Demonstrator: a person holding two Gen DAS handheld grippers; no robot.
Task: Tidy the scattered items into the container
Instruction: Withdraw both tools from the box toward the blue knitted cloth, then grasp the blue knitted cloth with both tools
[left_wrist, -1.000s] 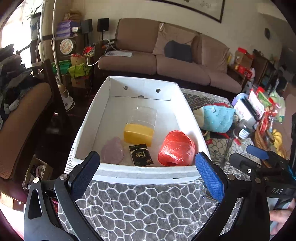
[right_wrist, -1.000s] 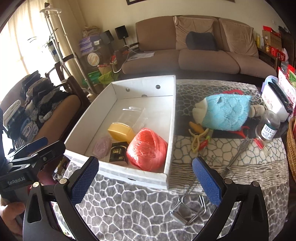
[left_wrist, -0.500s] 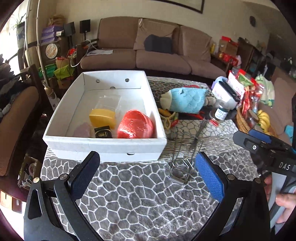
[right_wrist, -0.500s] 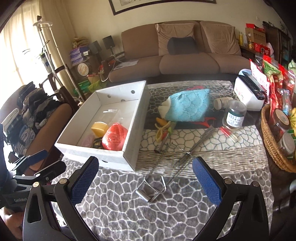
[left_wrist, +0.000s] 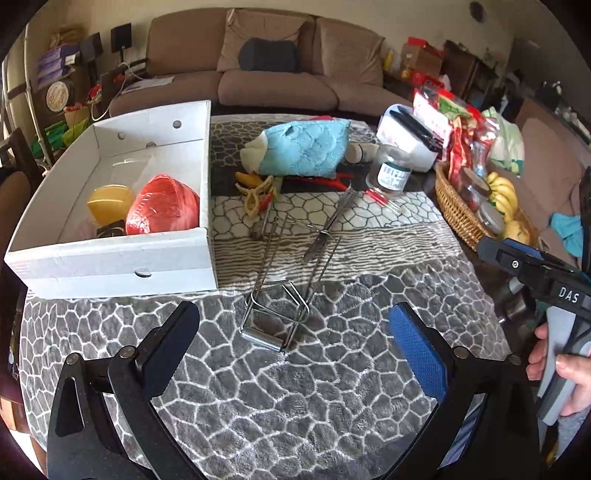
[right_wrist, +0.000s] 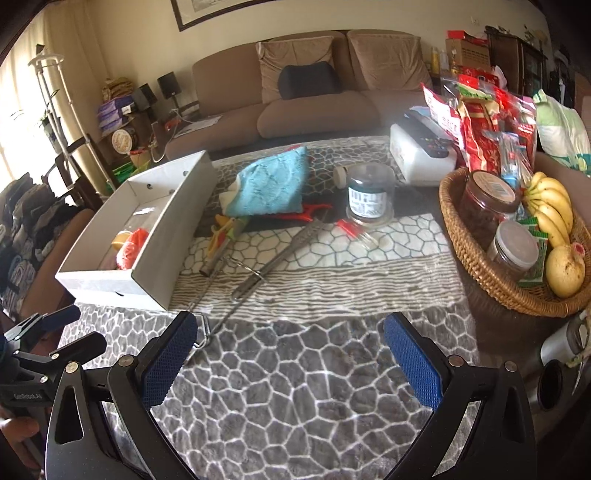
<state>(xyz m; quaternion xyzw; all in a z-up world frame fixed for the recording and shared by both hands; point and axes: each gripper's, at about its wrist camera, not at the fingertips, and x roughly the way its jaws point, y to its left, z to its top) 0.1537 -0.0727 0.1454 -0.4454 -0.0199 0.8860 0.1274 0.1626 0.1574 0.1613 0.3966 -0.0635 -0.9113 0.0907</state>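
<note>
We hold both tools above the cobble-patterned cloth on the worktop (left_wrist: 332, 387). Left hand-held gripper (left_wrist: 293, 343): released, jaws spread wide, nothing between them. Right hand-held gripper (right_wrist: 291, 354): likewise released and empty.

White box (left_wrist: 110, 258) sits at the left of the worktop; inside it, a red twine ball (left_wrist: 162, 206) beside a yellow block (left_wrist: 109, 199), with a small dark packet (left_wrist: 110, 232) against the near wall.

Outside the box, to its right: wire rack (left_wrist: 284, 295) just ahead of the left jaws, metal tongs (left_wrist: 328, 225) crossing it, blue knitted fish (left_wrist: 306, 147) farther back, yellow clips (left_wrist: 258, 190) near the fish, glass jar (left_wrist: 389, 171). Wicker basket (right_wrist: 476, 266) with bananas at the right edge.
</note>
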